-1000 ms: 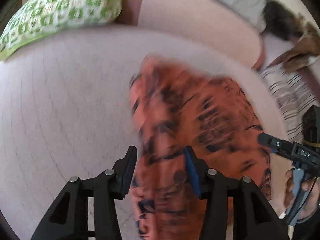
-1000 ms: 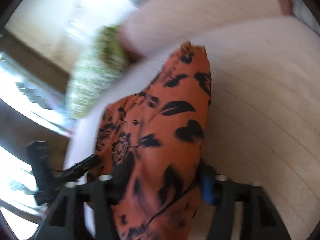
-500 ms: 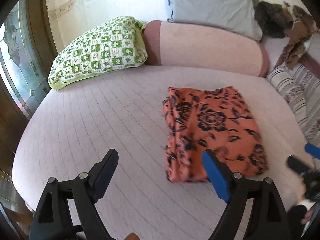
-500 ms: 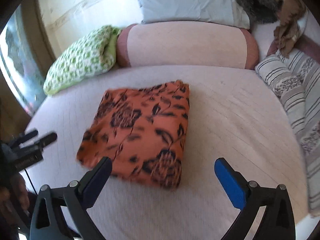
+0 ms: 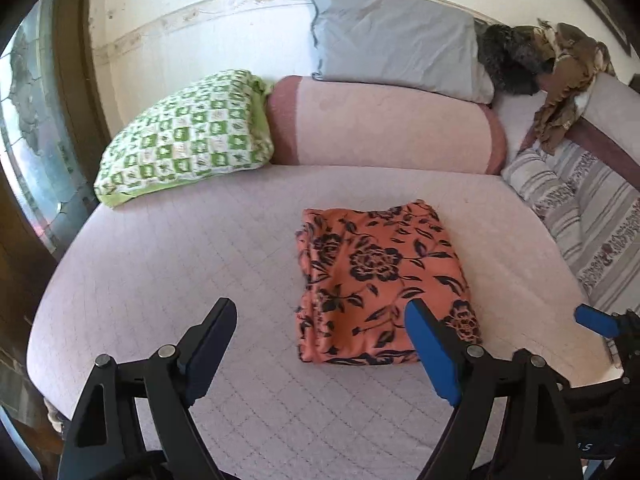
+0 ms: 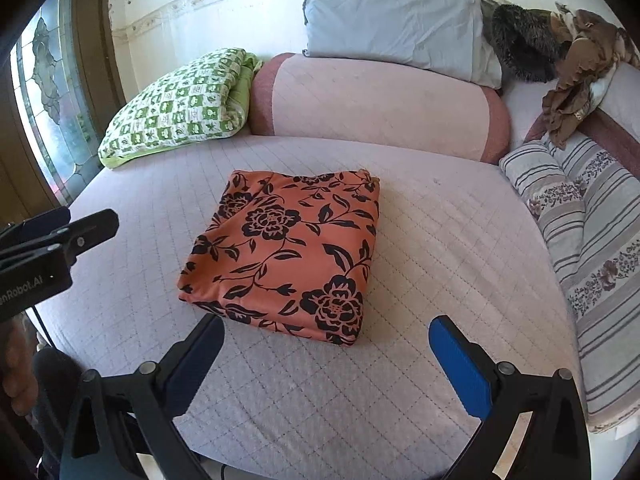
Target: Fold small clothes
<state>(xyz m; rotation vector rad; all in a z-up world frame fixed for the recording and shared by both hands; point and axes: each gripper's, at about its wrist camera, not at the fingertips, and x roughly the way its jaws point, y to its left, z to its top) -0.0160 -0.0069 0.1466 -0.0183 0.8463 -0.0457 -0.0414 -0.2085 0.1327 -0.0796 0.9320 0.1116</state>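
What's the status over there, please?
Left hand-held gripper open, empty. Right hand-held gripper open, empty. Orange black-flowered cloth folded, flat on pale quilted bed. Nothing in the way.

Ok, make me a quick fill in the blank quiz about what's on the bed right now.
1. The orange floral garment lies ____ on the bed.
2. Both the left gripper and the right gripper are ____.
3. The checked pillow is white and ____.

Missing words: folded; open; green
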